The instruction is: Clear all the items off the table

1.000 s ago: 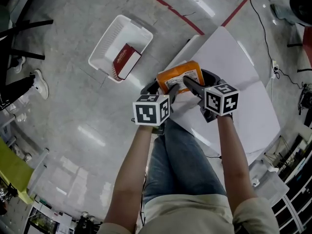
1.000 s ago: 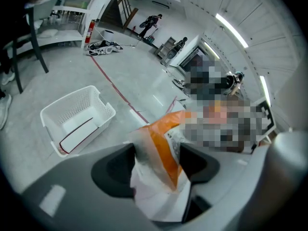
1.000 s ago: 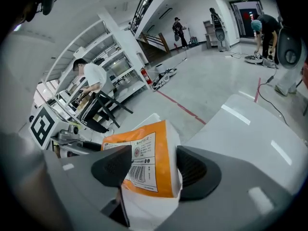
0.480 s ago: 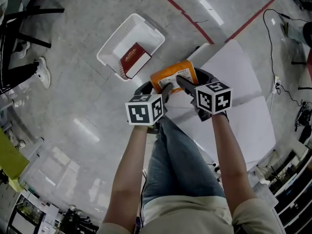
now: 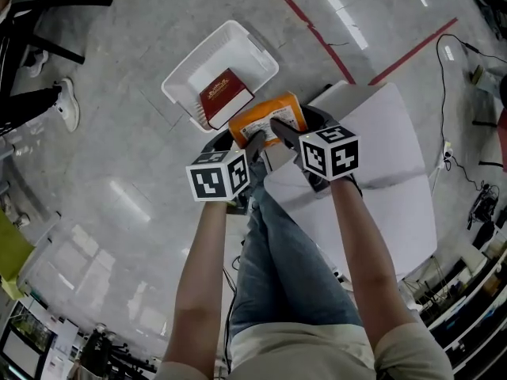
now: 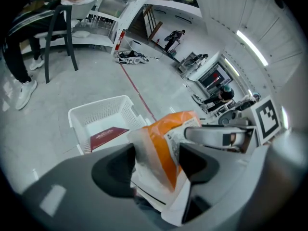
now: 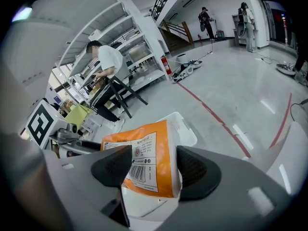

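Observation:
An orange and white snack bag [image 5: 267,118] hangs in the air between the white table [image 5: 380,172] and a white basket [image 5: 181,84] on the floor. My left gripper [image 5: 251,142] is shut on the bag's near left end and my right gripper [image 5: 279,128] on its right end. In the left gripper view the bag [image 6: 166,153] is pinched between both jaws, with the basket [image 6: 98,112] and a red book [image 6: 108,137] in it just beyond. In the right gripper view the bag [image 7: 147,162] fills the gap between the jaws, its barcode label facing me.
The red book [image 5: 224,93] lies in the basket's near end. My legs in jeans [image 5: 285,252] are below the grippers. A black chair [image 7: 115,97] and a person [image 7: 108,61] at shelves stand off to the left. Red floor lines [image 5: 317,34] run beyond the basket.
Both grippers have carried the bag left, away from the table corner and closer to the basket. The grips on the bag look unchanged.

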Available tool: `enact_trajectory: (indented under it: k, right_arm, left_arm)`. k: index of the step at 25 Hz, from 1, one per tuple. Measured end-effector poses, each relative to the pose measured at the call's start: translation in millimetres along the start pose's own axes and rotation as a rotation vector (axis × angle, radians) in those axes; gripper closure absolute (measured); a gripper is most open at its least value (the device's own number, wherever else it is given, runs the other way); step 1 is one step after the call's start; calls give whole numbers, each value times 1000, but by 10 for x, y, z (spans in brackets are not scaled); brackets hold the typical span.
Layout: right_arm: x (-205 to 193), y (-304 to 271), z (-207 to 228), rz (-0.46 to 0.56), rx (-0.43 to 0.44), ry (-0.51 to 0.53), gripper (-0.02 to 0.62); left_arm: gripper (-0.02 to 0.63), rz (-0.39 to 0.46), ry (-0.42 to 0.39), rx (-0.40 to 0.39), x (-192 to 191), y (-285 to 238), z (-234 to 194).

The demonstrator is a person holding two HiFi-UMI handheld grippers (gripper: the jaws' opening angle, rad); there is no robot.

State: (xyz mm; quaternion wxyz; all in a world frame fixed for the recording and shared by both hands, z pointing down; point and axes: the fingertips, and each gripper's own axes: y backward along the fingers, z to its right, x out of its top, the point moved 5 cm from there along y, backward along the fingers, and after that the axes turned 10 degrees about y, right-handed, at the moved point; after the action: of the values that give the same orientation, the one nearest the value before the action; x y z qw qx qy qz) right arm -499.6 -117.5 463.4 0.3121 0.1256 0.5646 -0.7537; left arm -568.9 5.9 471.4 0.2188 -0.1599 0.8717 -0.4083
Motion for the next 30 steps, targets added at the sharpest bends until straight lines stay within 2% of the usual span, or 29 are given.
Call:
enact_trajectory:
  k: [17,30]
  right_arm:
    - [397,-975,-81,-51,59,85,298]
    - [570,-1584,-71,-67,64,146,296]
  left_arm:
    - [325,66,87,66,434,-188,-748]
    - [325,89,128,84,649,-453,-1228]
